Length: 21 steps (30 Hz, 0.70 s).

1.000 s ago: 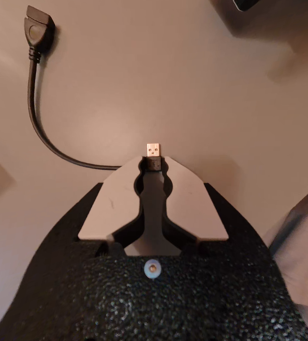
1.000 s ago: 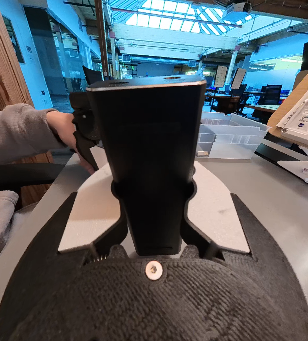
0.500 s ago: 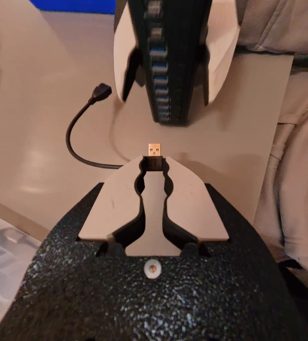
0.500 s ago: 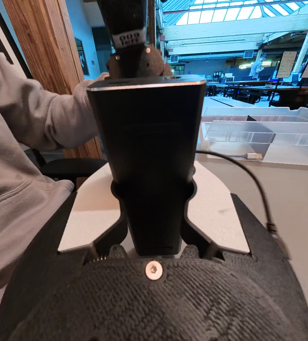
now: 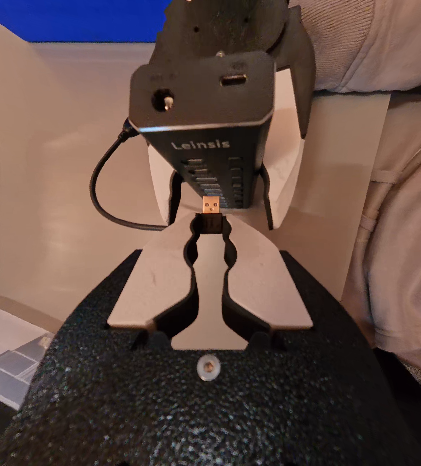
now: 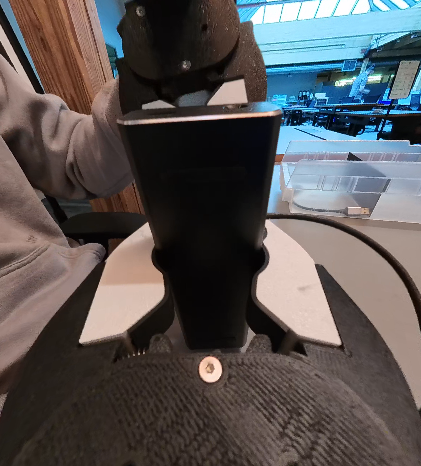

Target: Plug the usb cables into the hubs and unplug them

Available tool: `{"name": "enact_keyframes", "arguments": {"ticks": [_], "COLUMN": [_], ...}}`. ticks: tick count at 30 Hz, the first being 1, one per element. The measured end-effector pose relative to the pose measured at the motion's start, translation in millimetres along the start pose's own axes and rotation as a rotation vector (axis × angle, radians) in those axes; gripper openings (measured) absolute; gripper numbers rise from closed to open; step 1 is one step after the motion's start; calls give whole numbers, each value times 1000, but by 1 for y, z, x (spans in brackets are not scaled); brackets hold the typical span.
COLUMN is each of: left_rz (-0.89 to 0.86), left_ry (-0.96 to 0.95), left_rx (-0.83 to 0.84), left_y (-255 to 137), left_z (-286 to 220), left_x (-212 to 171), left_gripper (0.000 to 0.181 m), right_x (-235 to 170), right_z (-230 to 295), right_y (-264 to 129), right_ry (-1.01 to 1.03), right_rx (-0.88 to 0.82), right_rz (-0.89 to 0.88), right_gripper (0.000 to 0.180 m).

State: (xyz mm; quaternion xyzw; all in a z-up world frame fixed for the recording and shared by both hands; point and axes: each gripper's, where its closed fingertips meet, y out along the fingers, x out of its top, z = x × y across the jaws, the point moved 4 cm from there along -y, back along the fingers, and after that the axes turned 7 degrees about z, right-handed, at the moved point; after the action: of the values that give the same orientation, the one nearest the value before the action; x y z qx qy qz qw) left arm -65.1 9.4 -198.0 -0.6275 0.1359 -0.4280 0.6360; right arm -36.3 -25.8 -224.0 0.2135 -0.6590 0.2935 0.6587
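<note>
Black multi-port USB hub point(image 5: 204, 141) clamped in right gripper point(image 6: 210, 252) jaws above desk point(image 5: 53, 201); left gripper point(image 5: 210, 224) jaws pinch black USB-A plug point(image 5: 211, 211), just short of near ports. Risk: misaligned tip jams, plug twists.

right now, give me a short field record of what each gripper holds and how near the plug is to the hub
left gripper: shut on black usb plug
right gripper: shut on long black multi-port usb hub
plug position: metal tip just short of the hub's port row, not inserted
cable: black cable loops off to the left
background: clear plastic bin on table
</note>
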Motion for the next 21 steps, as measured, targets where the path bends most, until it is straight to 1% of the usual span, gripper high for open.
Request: {"name": "enact_keyframes", "arguments": {"ticks": [5, 14, 18, 21], "left_rz": [27, 110, 89, 45], "left_ry": [9, 26, -7, -72], "left_rx": [3, 14, 1, -24], "left_y": [-2, -3, -2, 0], "left_z": [2, 1, 2, 4], "left_x": [5, 7, 9, 8], "left_gripper": [17, 17, 17, 16], "right_x": [-3, -3, -2, -2], "right_z": [1, 1, 0, -2], "right_y": [5, 5, 3, 3], "right_ry": [-11, -14, 3, 8], "right_rx": [-4, -13, -9, -23], "right_rz": [39, 41, 32, 34], "right_gripper": [73, 73, 73, 73]}}
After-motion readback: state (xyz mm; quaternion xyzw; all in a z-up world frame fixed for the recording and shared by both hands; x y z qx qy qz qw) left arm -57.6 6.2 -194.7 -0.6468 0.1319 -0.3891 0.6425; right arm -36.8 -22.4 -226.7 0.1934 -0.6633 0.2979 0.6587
